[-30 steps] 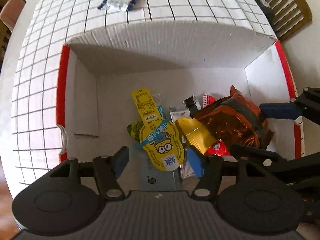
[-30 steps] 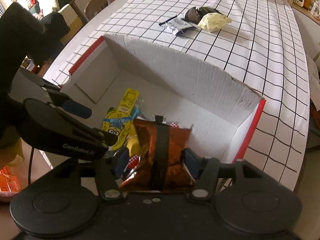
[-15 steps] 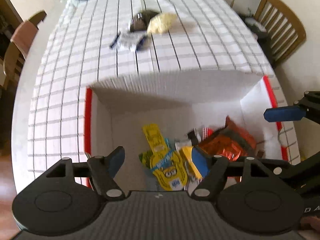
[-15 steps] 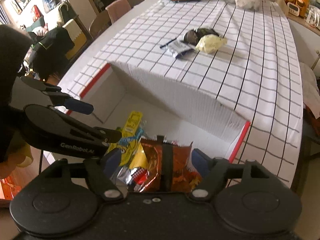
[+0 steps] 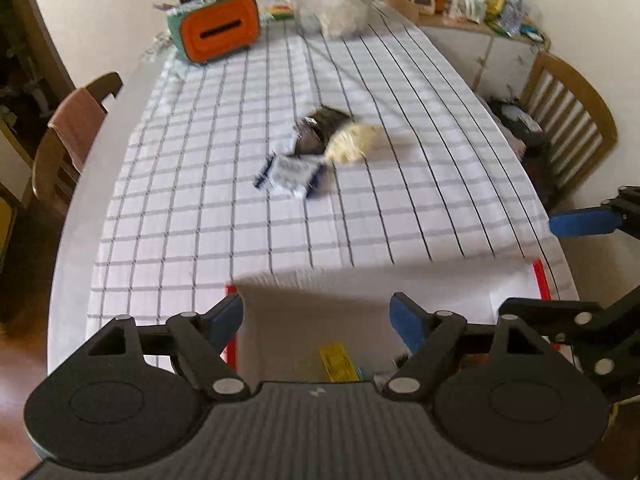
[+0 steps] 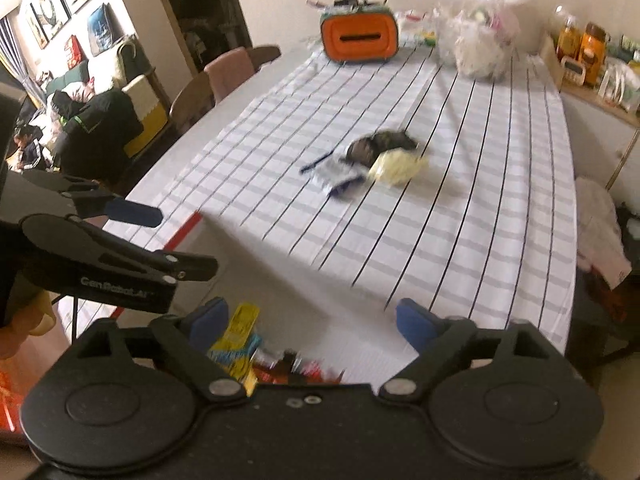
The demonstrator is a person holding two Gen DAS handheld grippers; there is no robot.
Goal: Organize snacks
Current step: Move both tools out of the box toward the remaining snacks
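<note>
Wooden chairs [image 5: 60,148] stand along the left edge of the table, one with a pink cloth draped over its back. Next comes the checked tablecloth [image 5: 200,208], white with dark lines, covering the long table. At its far end sits an orange-fronted case [image 5: 218,30], and to the right of that a clear plastic bag [image 5: 332,12] stuffed with pale things. Mid-table, well apart from the box, lies a small cluster of loose snacks: a blue-and-white packet [image 5: 290,174], a dark packet [image 5: 320,132] just behind it, and a pale yellow packet [image 5: 354,144] touching the dark one on its right. Nothing lies between this cluster and the box. Further right a slatted wooden chair [image 5: 568,120] stands by a cabinet loaded with jars and bags.

At the near edge stands the white cardboard box [image 5: 360,292] with red-trimmed sides. Its far wall hides much of the inside; a yellow snack card [image 5: 338,362] shows on the floor in the left wrist view, and the right wrist view catches the same yellow card beside red and orange wrappers [image 6: 288,364], blurred.

The left gripper [image 5: 316,316] is above the box, its blue pads spread wide and opening, with nothing between them. The right gripper [image 6: 308,320] is likewise spread wide and opening, empty, over the box's right part.
</note>
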